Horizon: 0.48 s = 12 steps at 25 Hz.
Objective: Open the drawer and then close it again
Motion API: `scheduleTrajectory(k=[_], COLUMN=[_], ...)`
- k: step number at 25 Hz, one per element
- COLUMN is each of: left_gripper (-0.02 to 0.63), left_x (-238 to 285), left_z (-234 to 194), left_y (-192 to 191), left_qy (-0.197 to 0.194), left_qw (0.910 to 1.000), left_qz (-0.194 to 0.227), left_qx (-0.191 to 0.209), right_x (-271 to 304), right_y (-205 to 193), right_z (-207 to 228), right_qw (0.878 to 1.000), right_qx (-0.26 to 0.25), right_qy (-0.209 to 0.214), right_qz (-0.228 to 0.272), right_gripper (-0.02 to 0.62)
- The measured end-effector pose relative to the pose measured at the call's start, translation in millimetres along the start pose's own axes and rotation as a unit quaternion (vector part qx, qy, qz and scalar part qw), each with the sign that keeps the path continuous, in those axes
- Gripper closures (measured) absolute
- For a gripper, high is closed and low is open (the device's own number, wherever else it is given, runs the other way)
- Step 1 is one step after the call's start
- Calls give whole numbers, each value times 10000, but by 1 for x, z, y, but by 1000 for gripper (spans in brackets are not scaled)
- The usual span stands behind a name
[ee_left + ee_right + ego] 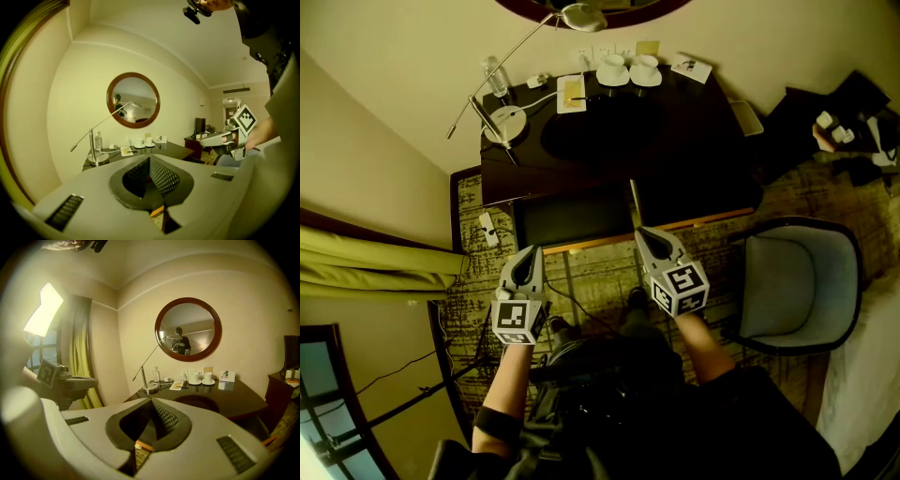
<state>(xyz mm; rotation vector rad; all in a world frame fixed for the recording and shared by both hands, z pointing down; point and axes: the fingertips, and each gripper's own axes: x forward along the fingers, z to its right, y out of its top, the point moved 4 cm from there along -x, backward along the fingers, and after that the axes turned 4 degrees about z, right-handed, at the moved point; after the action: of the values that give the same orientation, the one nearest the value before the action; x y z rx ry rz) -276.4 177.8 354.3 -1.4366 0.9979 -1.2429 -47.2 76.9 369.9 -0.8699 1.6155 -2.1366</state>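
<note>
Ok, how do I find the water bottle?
Look at the dark desk under the round mirror. At its back left corner, by the wall, stands the bottle, just behind the lamp base. It is the only see-through thing there; the cups are white and low.

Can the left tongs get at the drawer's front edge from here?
Probably yes: the left tongs, shut, sit just short of the drawer, nothing visible between; the chair stands well off to the side.
</note>
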Motion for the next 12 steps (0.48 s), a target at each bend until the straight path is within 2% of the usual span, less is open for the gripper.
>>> scheduleTrajectory(k=[6,12], left_gripper=[606,606], left_x=[12,30], left_z=[13,36], left_y=[-4,-48], left_qy=[-49,-480], left_qw=[9998,9973], left_qz=[-106,-550], left_qx=[-187,-97], right_x=[0,2], right_y=[2,-5], right_z=[9,24], right_qw=[10000,9998], right_qx=[25,-88], right_qy=[6,-53], right_qz=[-73,-175], right_gripper=[594,594])
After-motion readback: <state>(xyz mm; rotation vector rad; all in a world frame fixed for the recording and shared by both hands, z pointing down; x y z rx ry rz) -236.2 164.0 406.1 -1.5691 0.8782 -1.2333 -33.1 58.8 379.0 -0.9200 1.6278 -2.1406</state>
